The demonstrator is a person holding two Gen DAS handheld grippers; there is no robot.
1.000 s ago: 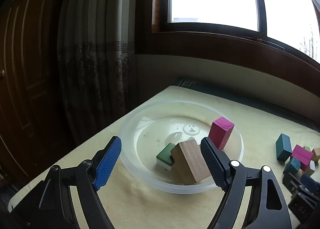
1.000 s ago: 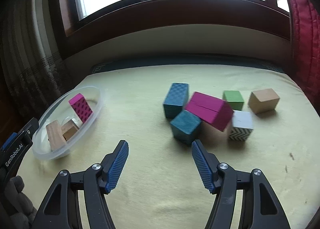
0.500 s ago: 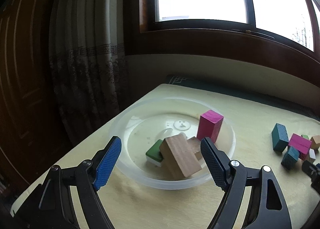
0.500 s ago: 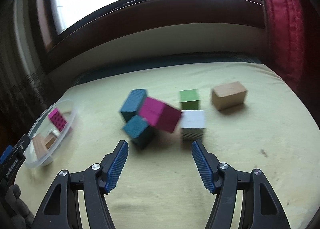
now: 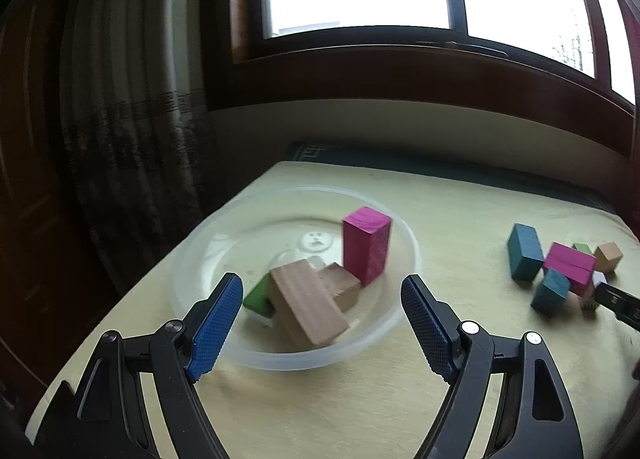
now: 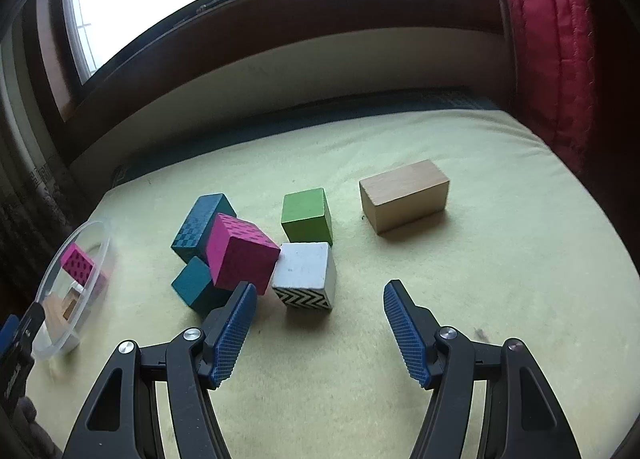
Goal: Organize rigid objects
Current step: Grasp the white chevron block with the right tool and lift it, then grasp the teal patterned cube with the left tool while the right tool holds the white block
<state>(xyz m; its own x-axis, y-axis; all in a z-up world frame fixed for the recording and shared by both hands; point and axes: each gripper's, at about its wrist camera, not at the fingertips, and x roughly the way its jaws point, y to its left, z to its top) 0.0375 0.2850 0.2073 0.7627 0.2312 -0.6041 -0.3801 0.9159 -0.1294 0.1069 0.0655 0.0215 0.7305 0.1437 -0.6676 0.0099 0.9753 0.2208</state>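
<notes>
Two grippers, both with jaws spread wide and nothing between them. Left gripper (image 5: 322, 323) low over the worktop (image 5: 460, 227), in front of the clear bowl (image 5: 192, 255). Four blocks inside the bowl: pink block (image 5: 366, 249) standing upright, long wood block (image 5: 308, 305) lying across, small wood block (image 5: 340, 285) behind it, green block (image 5: 260, 299) partly hidden. Bowl now further from the jaws than a second ago, more worktop showing in front.

Right gripper (image 6: 318, 325) now much nearer the loose blocks than a second ago. White zigzag cube (image 6: 306, 275) just ahead, nearer the left jaw. Pink cube (image 6: 240, 255) tilted, leaning on two teal blocks: a long teal block (image 6: 198, 227) behind and a teal cube (image 6: 194, 287) in front. Green cube (image 6: 306, 215) just behind the white one. Tan block (image 6: 404, 195) apart on the right. Red curtain (image 6: 548, 39) at the far right edge.
</notes>
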